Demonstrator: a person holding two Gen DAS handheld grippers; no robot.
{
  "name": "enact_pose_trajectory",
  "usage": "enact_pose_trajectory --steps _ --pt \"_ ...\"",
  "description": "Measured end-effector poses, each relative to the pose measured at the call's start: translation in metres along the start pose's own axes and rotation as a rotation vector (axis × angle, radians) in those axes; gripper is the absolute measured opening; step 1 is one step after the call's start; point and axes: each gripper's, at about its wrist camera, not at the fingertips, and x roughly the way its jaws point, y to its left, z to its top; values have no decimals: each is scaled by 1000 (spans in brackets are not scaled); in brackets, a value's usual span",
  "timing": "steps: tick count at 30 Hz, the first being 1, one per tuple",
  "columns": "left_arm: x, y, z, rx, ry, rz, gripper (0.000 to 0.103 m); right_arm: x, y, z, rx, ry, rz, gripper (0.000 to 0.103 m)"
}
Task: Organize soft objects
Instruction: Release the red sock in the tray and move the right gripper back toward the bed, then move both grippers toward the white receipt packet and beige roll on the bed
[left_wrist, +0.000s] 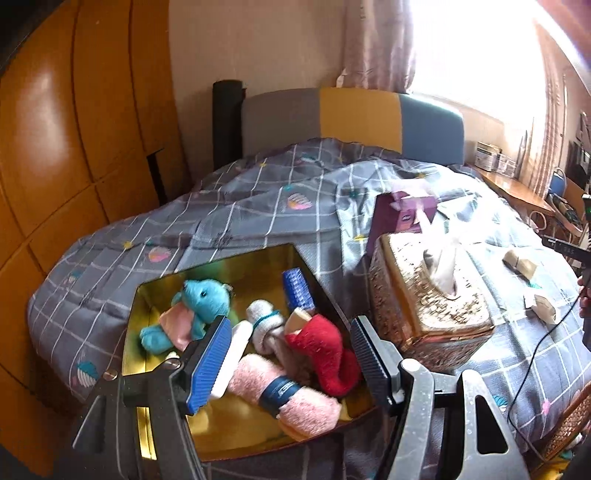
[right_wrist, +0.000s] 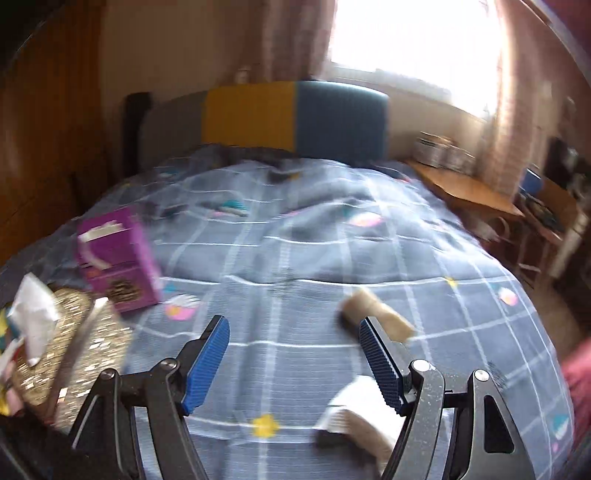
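The two rolled towels (right_wrist: 376, 314) left on the bed (right_wrist: 295, 258) sit right of the gold tissue box (right_wrist: 74, 332), one just past your right tool (right_wrist: 293, 360), one under it (right_wrist: 354, 417). They look light and squashy; pinch mid-roll at the band. Right tool spread, empty. Left tool (left_wrist: 288, 363) spread, empty, above the gold tin (left_wrist: 155, 291) left of the tissue box, already holding soft toys.
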Motion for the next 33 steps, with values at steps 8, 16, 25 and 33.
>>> enact_pose_trajectory --steps 8,16,25,33 --pt "-4 -37 22 81 -31 -43 68 31 -110 -23 284 90 -201 74" --pt "-1 -85 37 167 -45 -113 68 35 -145 -36 486 141 -187 75" --pt "8 -139 42 259 -30 -202 68 37 -148 -39 534 152 -183 79" --pt "18 -178 42 326 -5 -270 68 34 -162 -45 620 149 -174 80"
